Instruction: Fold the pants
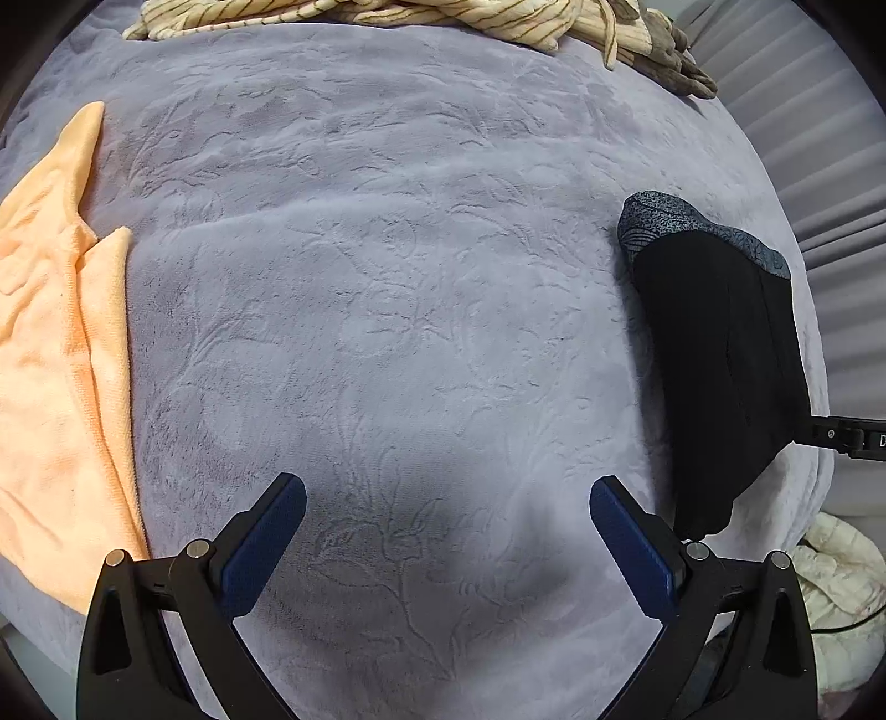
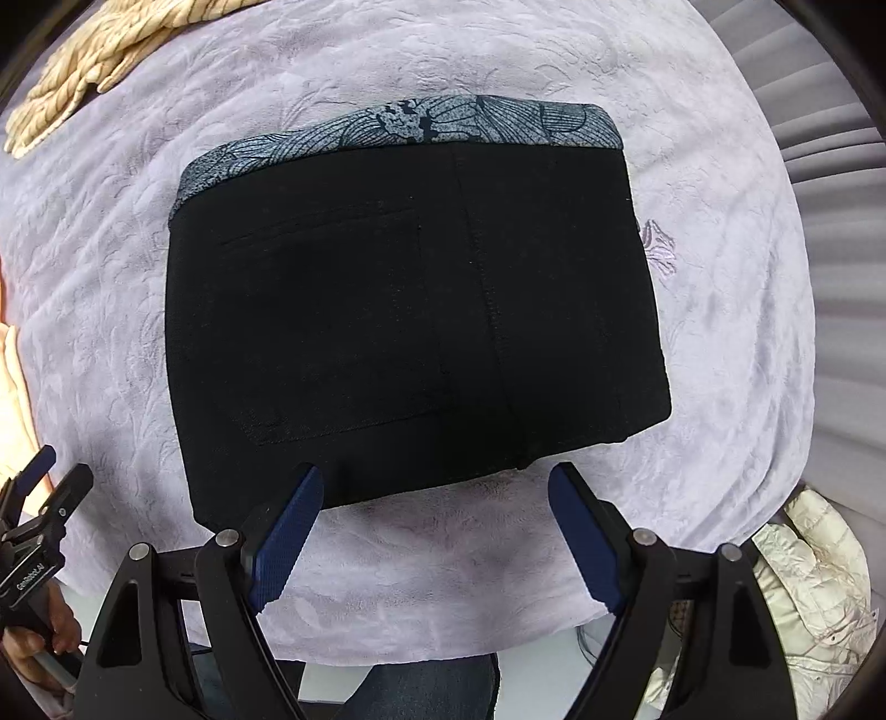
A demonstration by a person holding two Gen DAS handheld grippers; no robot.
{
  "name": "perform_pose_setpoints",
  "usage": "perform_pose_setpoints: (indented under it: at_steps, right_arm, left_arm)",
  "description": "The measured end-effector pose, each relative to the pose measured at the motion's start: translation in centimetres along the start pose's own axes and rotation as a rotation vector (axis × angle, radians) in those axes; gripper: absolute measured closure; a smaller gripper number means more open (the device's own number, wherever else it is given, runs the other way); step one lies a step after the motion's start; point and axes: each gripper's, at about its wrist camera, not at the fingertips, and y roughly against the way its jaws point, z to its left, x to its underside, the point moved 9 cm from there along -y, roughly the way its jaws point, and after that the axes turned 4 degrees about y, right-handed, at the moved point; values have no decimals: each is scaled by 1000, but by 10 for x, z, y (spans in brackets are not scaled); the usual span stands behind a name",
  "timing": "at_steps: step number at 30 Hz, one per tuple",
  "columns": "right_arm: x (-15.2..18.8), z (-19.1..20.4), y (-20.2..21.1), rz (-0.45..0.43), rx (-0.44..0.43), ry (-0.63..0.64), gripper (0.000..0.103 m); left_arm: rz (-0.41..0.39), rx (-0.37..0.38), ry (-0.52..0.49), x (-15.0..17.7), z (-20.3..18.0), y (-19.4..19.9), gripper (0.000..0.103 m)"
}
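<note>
Black pants (image 2: 410,310) lie folded into a compact rectangle on the lilac plush blanket (image 2: 111,310), their grey patterned waistband (image 2: 421,124) at the far edge. My right gripper (image 2: 437,498) hangs open just above the near edge of the pants, nothing between its blue pads (image 2: 288,537). In the left wrist view the same pants (image 1: 714,360) sit at the right. My left gripper (image 1: 446,512) is open over bare blanket (image 1: 387,277), well left of the pants. The left gripper (image 2: 39,471) also shows at the right wrist view's left edge, held by a hand (image 2: 33,648).
An orange cloth (image 1: 50,354) lies at the left of the blanket. Striped beige garments (image 1: 387,16) and a brown item (image 1: 675,66) are piled at the far edge. A white quilted jacket (image 2: 814,598) lies low at the right, past the blanket's edge. Grey pleated fabric (image 2: 830,166) borders the right.
</note>
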Motion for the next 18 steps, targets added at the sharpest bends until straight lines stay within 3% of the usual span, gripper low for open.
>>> perform_pose_setpoints:
  at_steps: [18]
  right_arm:
    - [-4, 8, -5, 23, 3, -15, 17]
  left_arm:
    - [16, 13, -10, 0, 5, -7, 0]
